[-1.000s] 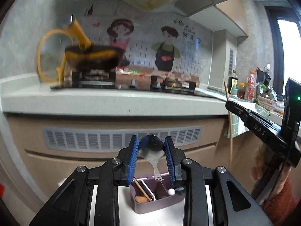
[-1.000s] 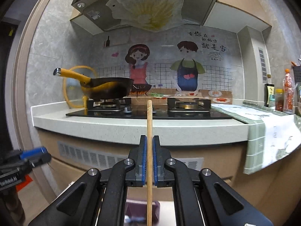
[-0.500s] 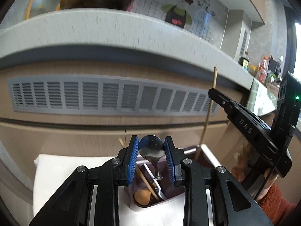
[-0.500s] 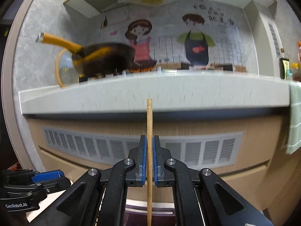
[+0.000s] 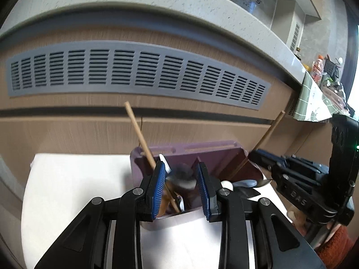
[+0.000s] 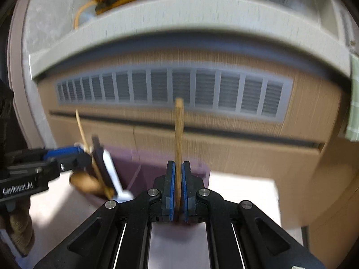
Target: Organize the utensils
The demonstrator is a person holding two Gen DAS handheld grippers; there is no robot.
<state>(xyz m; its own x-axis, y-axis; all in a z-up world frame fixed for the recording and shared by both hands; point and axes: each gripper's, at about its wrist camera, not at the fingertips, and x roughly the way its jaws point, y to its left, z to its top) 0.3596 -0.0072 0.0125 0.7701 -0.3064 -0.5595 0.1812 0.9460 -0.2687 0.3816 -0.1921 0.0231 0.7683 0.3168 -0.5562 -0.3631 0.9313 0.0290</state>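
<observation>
change: both grippers have dropped from stove height to the purple utensil holder; the wok and wall cartoon are now out of frame or cut off at the top edge.
left gripper: jaws have just been opening; the spoon sits blurred between the blue pads, over the holder, and no pad is seen pressing it.
right gripper: pads pinched together on one upright wooden chopstick; its lower end is hidden behind the jaws.
holder: stands on a white surface in front of the cabinet vent grille; it also has another chopstick leaning in it.
writing: "das" on the right gripper's side in the left wrist view; "genrobot.ai" on the left gripper in the right wrist view.
hard to read: right wrist view is motion-blurred; the brown and white items beside the left gripper there cannot be identified; wall lettering at top right of the left wrist view is illegible.
person: an orange-red sleeve at the lower right edge.
</observation>
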